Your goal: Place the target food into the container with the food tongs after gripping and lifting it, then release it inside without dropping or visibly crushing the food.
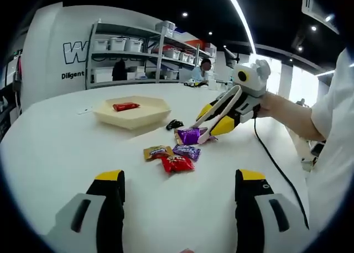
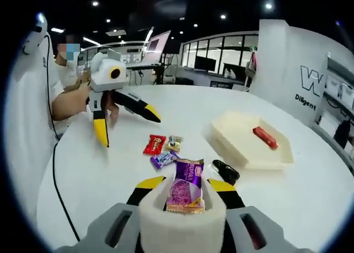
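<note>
Purple packet clamped in right gripper tongs; left gripper fingers apart.

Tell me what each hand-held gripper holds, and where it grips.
Right hand-held gripper, through its tongs, pinches the purple packet by its sides. Left hand-held gripper: open, empty.

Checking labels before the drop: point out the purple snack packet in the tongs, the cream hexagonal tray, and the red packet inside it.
Purple snack packet (image 2: 186,193): right gripper view, wrapper middle.
Cream hexagonal tray (image 1: 134,120): left gripper view, front wall.
Red packet (image 1: 125,106): left gripper view, its centre.
</note>
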Action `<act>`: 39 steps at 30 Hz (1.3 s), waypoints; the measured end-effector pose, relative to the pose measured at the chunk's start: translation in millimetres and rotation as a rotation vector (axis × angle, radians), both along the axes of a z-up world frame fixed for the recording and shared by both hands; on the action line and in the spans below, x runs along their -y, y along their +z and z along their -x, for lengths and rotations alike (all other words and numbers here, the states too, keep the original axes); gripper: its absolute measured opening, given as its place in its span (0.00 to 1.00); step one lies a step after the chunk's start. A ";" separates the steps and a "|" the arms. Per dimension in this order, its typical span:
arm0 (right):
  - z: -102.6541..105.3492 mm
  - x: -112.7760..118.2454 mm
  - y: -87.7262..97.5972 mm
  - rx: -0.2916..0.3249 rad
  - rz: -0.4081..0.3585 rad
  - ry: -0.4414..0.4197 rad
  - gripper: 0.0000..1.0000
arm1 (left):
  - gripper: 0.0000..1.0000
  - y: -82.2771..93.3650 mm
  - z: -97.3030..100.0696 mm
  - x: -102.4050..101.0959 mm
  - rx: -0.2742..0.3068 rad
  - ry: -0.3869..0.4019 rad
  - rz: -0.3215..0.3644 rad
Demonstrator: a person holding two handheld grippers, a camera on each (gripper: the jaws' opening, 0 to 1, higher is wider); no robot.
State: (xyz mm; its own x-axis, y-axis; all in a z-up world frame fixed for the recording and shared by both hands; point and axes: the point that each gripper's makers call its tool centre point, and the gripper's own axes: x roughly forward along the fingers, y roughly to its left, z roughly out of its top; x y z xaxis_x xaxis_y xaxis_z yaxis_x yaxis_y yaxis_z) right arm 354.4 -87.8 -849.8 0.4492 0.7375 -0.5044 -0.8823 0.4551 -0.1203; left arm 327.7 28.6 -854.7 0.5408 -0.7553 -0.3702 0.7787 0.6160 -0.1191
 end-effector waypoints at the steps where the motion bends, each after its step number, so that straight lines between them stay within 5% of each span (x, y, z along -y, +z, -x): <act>1: 0.0 0.0 0.0 0.001 0.001 0.000 0.21 | 0.80 0.0 0.0 -0.1 0.000 0.000 0.000; 17: 0.6 -0.5 -3.1 -0.001 0.017 0.016 0.18 | 0.80 -0.1 0.2 -0.5 0.000 0.000 -0.002; 39: 1.4 2.3 2.4 -0.031 -0.081 0.006 0.17 | 0.79 0.7 0.7 1.5 0.002 -0.005 -0.010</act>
